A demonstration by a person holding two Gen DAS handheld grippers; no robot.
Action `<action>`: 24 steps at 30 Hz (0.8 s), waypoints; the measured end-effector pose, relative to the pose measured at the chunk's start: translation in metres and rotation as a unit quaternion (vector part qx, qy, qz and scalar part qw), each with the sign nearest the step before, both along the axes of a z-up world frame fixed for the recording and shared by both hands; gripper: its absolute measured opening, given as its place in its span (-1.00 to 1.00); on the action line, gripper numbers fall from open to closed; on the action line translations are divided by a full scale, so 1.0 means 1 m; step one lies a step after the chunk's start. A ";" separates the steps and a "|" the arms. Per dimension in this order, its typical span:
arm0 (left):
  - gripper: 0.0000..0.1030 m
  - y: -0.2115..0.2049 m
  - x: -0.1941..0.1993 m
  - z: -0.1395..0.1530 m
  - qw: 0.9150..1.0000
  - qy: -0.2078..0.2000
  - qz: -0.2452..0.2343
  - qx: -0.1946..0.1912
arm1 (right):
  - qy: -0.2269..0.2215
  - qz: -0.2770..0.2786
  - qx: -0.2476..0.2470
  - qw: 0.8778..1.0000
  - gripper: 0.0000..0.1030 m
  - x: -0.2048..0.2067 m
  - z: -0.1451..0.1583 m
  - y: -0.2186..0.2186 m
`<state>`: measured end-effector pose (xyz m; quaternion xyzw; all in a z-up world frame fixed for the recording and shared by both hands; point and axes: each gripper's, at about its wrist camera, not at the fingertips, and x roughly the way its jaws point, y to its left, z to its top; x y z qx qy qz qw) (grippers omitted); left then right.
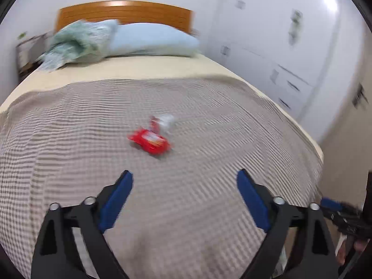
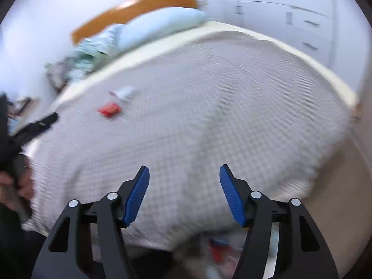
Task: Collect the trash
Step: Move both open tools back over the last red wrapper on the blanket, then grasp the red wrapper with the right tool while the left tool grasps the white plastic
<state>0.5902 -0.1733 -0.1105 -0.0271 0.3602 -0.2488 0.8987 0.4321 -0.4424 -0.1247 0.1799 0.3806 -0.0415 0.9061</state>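
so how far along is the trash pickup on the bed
Possibly done: blurred red and white shapes below the bed's edge might be collected trash, but that is too unclear to call. In hand: nothing; the left gripper and right gripper are both open and empty. Left: a red wrapper and a crumpled white piece lie on the grey blanket.

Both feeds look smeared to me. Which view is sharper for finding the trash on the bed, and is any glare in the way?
Left wrist view: blurred, but the red wrapper and the whitish scrap behind it stay readable; glare sits only on the headboard and wardrobe. Right wrist view: heavier smear, tilted, washed out; the same trash is small at left.
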 end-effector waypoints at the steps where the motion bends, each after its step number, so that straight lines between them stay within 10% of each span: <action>1: 0.74 0.012 0.014 -0.005 1.000 0.004 0.029 0.007 | 0.000 0.015 0.017 1.000 0.18 0.027 -0.005 0.011; 8: 0.74 0.076 0.081 -0.050 0.989 0.079 0.124 -0.002 | 0.011 0.088 0.125 0.988 0.16 0.186 -0.051 0.081; 17: 0.74 0.081 0.097 -0.050 0.991 0.058 0.123 0.009 | 0.070 -0.019 0.177 0.982 0.07 0.299 -0.108 0.098; 20: 0.74 0.080 0.098 -0.054 0.992 0.051 0.118 0.016 | 0.056 -0.031 0.200 0.978 -0.81 0.303 -0.117 0.098; 24: 0.74 0.085 0.104 -0.060 0.991 0.049 0.120 0.021 | 0.002 -0.046 0.234 0.971 -0.96 0.264 -0.099 0.099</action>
